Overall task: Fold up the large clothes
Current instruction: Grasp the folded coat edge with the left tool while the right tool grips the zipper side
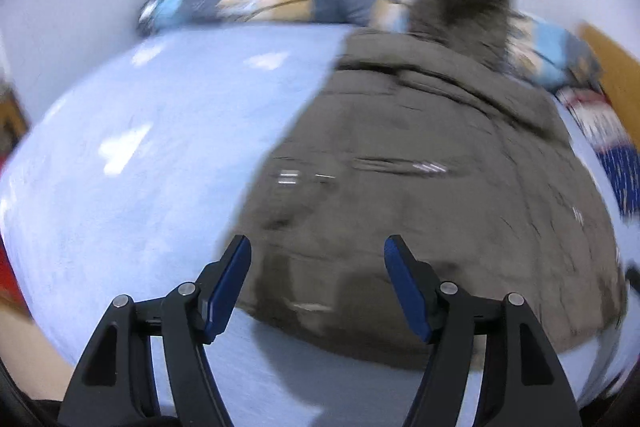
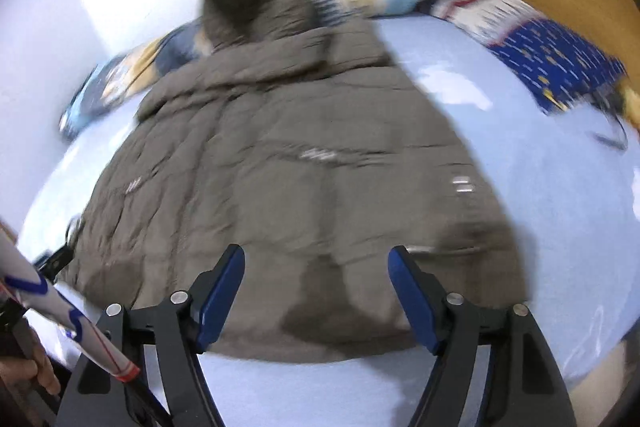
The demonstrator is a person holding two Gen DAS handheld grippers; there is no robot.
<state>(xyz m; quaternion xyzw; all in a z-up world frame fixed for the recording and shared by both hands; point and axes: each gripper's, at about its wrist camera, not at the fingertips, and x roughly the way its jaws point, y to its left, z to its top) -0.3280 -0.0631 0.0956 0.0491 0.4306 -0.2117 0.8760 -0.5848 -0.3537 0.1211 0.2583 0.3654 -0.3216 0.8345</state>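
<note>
Two grippers hover with nothing between their blue pads: the left gripper (image 1: 318, 247) and the right gripper (image 2: 316, 255) both spread wide at the bottom of their frames, likely poised to take the near hem. A large olive-brown quilted hooded coat (image 2: 288, 167) fills the centre, spread flat on the pale blue bed sheet (image 1: 140, 155), hood toward the top against a rolled blue-and-tan patterned quilt (image 1: 260, 1). Lying flat suits folding; no fold looks made yet. Both views are motion-blurred.
</note>
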